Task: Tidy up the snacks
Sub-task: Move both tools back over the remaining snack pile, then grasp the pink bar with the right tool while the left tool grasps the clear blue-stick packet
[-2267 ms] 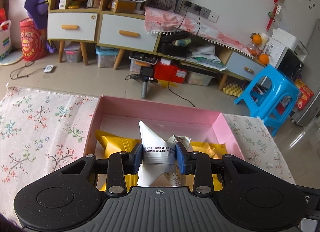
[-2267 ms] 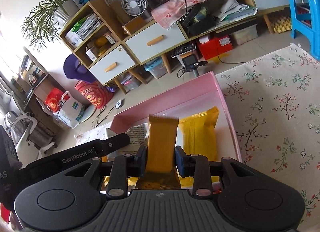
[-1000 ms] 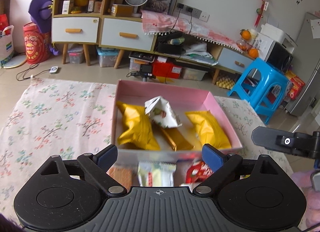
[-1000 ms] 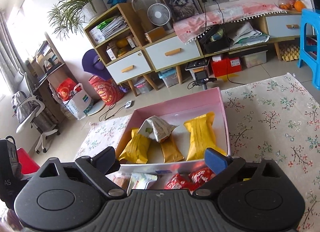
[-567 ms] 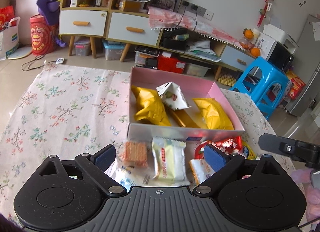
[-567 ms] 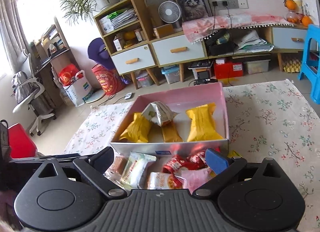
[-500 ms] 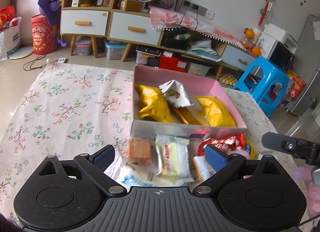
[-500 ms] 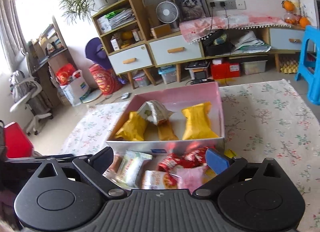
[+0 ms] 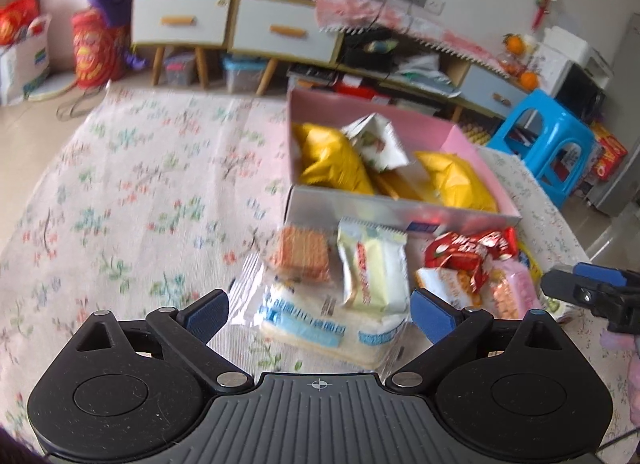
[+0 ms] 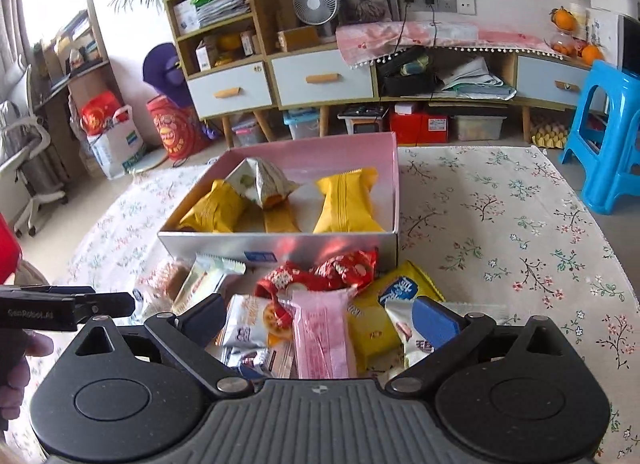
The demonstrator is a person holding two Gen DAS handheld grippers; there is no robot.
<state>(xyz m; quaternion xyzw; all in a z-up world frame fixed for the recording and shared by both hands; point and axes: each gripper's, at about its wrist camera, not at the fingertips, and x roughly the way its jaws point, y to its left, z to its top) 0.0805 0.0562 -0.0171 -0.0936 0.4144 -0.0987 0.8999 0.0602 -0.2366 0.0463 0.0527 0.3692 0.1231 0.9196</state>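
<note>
Both claws are spread wide, holding nothing: left gripper (image 9: 319, 310) over the blue-white packet (image 9: 320, 322), right gripper (image 10: 318, 318) over the pink packet (image 10: 322, 334), near side of the pink box (image 10: 280, 244).

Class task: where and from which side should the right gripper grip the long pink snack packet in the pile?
Grip the pink packet across its narrow width, mid-length, coming from above. It lies flat atop the pile, its long axis pointing toward the box, and the open right gripper already straddles it.

The black left gripper with blue pads (image 9: 319, 313) hangs with jaws spread wide and empty; the matching right gripper (image 10: 320, 318) likewise.
</note>
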